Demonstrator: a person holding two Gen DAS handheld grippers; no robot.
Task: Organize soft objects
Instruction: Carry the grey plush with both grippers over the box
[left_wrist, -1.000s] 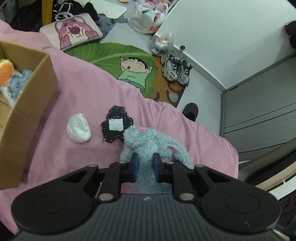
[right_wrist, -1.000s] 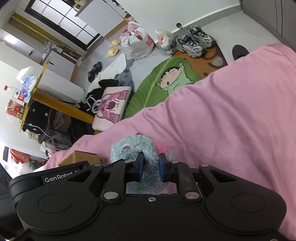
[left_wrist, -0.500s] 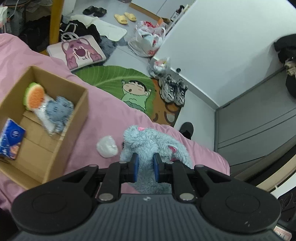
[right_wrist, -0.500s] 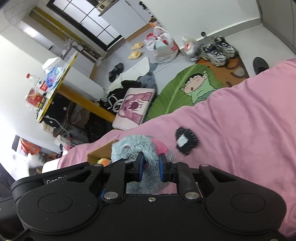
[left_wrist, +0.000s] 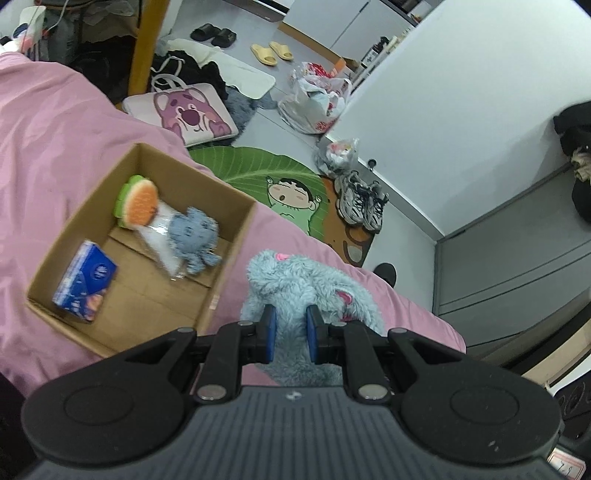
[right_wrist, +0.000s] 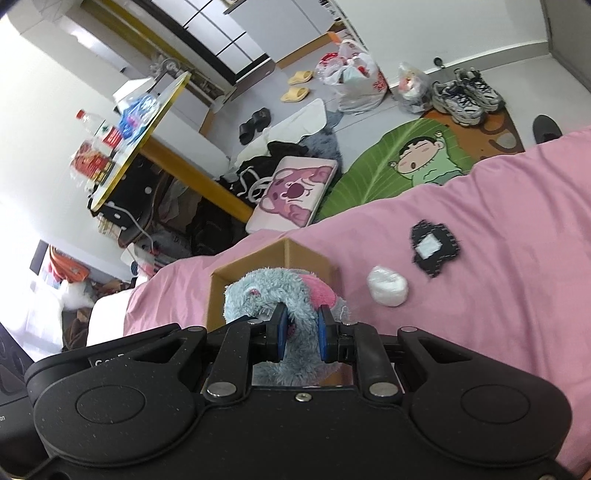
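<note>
What you can't make out from the wrist cameras

The grey plush toy (left_wrist: 295, 295) has its lower part hidden behind the left gripper (left_wrist: 289, 334), and from the right wrist it covers most of the cardboard box (right_wrist: 295, 254). The blue packet (left_wrist: 85, 280) is too blurred to read.

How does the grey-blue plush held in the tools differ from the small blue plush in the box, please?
The grey-blue plush is larger, with pink patches, and hangs clamped outside the cardboard box; the small blue plush is plain blue and lies loose inside the box. Both are fuzzy soft toys.
</note>
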